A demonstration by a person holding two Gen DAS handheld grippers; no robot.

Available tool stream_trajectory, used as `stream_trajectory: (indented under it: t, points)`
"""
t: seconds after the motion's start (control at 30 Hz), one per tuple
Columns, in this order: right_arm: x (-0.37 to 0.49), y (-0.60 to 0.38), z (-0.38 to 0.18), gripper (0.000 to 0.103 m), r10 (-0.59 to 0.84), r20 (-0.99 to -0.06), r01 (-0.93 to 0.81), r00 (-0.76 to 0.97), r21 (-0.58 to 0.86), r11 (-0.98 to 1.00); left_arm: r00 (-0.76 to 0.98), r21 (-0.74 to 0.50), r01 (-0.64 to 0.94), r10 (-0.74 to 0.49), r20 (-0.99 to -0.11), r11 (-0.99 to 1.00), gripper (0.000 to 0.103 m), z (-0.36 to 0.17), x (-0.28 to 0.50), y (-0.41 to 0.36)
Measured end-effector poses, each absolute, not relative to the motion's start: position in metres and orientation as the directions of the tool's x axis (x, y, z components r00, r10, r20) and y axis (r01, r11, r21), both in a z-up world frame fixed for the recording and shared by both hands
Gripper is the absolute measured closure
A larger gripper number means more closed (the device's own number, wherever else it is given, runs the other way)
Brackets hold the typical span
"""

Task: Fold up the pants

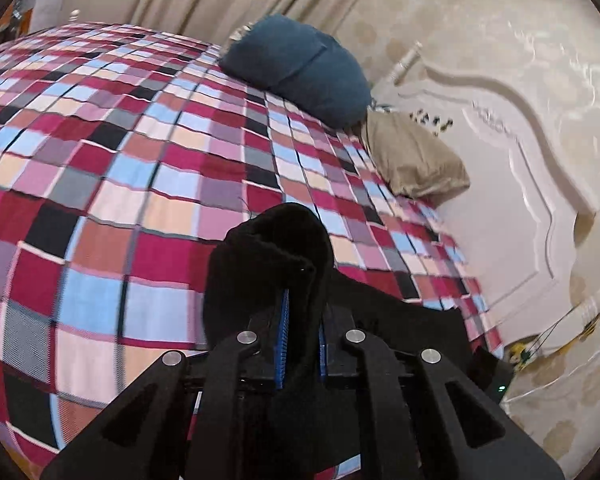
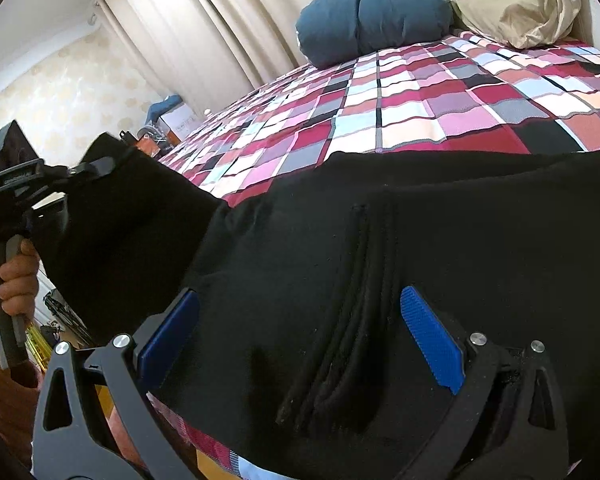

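Note:
The black pants [image 2: 440, 216] lie across the near part of a checked bedspread [image 2: 400, 104]. My left gripper [image 1: 302, 320] is shut on a bunched end of the pants [image 1: 268, 256], which drapes over its blue pads and is lifted above the bed. The right wrist view shows that left gripper [image 2: 100, 166] at the left, a hand [image 2: 14, 276] on its handle, holding the cloth up. My right gripper [image 2: 300, 320] stands open and low over the pants, its blue pads [image 2: 432, 344] far apart on either side of a raised seam.
A dark blue pillow [image 1: 300, 68] and a beige pillow [image 1: 412, 160] lie at the head of the bed by a white headboard [image 1: 520, 184]. Beige curtains [image 2: 220, 20] hang along the far side. Boxes and clutter [image 2: 172, 120] sit beyond the bed's corner.

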State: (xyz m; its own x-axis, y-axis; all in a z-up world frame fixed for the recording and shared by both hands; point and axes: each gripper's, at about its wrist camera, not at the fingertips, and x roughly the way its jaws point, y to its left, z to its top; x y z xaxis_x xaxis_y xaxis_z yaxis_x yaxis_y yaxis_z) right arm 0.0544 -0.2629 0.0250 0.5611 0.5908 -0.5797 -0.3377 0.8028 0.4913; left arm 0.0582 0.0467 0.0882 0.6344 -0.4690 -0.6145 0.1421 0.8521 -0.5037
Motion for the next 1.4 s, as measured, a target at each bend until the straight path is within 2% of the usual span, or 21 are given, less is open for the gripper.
stream_trajectory:
  t: [0.2,0.33,0.57,0.6,0.67,0.73,0.8,0.9,1.0,1.13,1.2,1.27,1.4]
  points:
    - [0.052,-0.267,0.026,0.002,0.601,-0.571,-0.332,0.559,0.510,0.793,0.606,-0.486,0.155,-0.472,-0.641,0.860,0.092,0.075,0.068,0.012]
    - [0.048,-0.271,0.027,0.002,0.613,-0.564,-0.325,0.554,0.531,0.782,0.594,-0.427,0.187,-0.447,-0.668,0.885,0.092,0.069,0.075,-0.017]
    - [0.041,-0.284,0.030,0.002,0.643,-0.552,-0.319,0.531,0.573,0.755,0.521,-0.404,0.171,-0.430,-0.737,0.899,0.091,0.029,0.091,-0.056]
    - [0.040,-0.286,0.031,0.002,0.649,-0.549,-0.318,0.527,0.581,0.749,0.517,-0.394,0.176,-0.426,-0.742,0.902,0.088,0.027,0.091,-0.060]
    - [0.039,-0.291,0.032,0.002,0.661,-0.542,-0.313,0.518,0.599,0.737,0.518,-0.363,0.199,-0.412,-0.750,0.910,0.076,0.024,0.089,-0.071]
    - [0.037,-0.296,0.033,0.002,0.674,-0.535,-0.305,0.510,0.620,0.723,0.531,-0.362,0.249,-0.439,-0.725,0.898,0.046,0.030,0.080,-0.078]
    - [0.036,-0.301,0.033,0.002,0.686,-0.527,-0.295,0.502,0.641,0.708,0.556,-0.376,0.279,-0.468,-0.687,0.884,0.029,0.044,0.071,-0.080]
    - [0.036,-0.310,0.035,0.003,0.715,-0.511,-0.272,0.476,0.688,0.673,0.598,-0.398,0.334,-0.519,-0.611,0.854,0.019,0.070,0.051,-0.073]
    - [0.040,-0.322,0.035,0.003,0.798,-0.422,-0.236,0.431,0.801,0.551,0.645,-0.444,0.331,-0.543,-0.538,0.833,0.016,0.086,0.035,-0.045]
    - [0.052,-0.323,0.046,0.003,0.875,-0.293,-0.239,0.384,0.884,0.401,0.683,-0.611,0.217,-0.566,-0.462,0.761,0.015,0.071,0.027,0.018]
    - [0.060,-0.315,0.050,0.003,0.886,-0.295,-0.247,0.358,0.885,0.395,0.696,-0.653,0.132,-0.539,-0.475,0.746,0.015,0.053,0.026,0.046]
    - [0.072,-0.301,0.050,0.003,0.883,-0.335,-0.258,0.327,0.868,0.425,0.697,-0.677,0.067,-0.520,-0.494,0.733,0.015,0.033,0.023,0.069]
    - [0.096,-0.271,0.032,0.003,0.889,-0.386,-0.213,0.248,0.873,0.438,0.699,-0.695,0.022,-0.508,-0.503,0.718,0.015,0.009,0.016,0.088]
